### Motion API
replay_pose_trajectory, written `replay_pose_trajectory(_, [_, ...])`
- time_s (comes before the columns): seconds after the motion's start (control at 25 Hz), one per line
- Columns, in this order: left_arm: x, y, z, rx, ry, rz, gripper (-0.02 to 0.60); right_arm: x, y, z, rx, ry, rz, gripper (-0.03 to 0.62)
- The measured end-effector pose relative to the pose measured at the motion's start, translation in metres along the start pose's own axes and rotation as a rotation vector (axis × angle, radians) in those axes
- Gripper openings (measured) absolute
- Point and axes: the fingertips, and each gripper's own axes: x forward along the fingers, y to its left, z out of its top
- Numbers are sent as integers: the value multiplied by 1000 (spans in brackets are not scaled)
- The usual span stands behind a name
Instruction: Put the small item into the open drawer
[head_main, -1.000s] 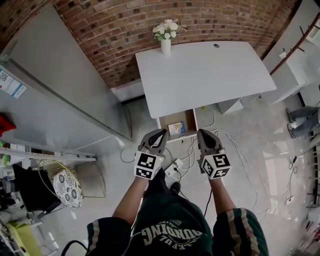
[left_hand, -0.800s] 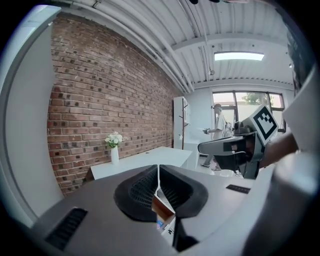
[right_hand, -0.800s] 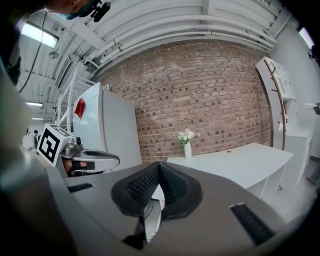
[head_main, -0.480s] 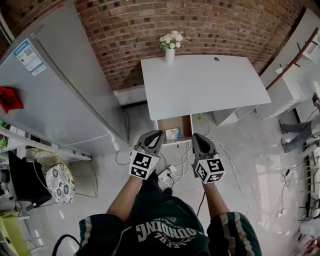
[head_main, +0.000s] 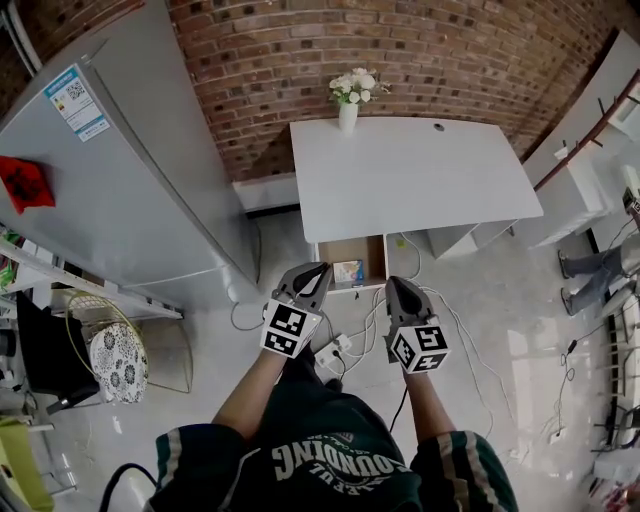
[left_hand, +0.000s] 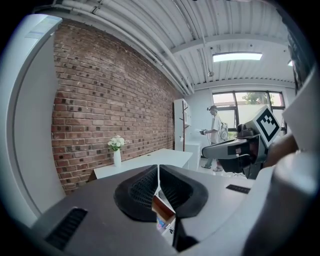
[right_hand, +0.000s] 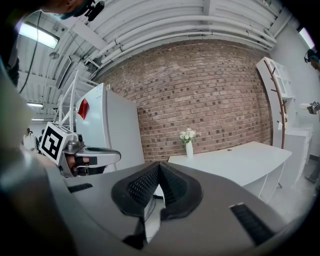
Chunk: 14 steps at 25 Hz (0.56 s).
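The fridge (head_main: 120, 170) has swung further into the head view. The white table (head_main: 420, 175) sits lower in frame. The right gripper (head_main: 396, 285) has dropped slightly back.

The drawer (head_main: 337, 251) stands pulled open beneath the white tabletop's (head_main: 410, 175) near edge, brown inside. The small item (head_main: 349, 271), a bluish packet, lies flat in it, toward the front.

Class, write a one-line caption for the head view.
Both shut, left gripper and right gripper hover by an open drawer holding a small item.
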Motion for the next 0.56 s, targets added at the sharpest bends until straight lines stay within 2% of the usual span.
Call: replay_pose_trajectory(0.56, [0, -6, -2, 1, 4, -10, 23, -2, 6, 2, -4, -2, 11, 24])
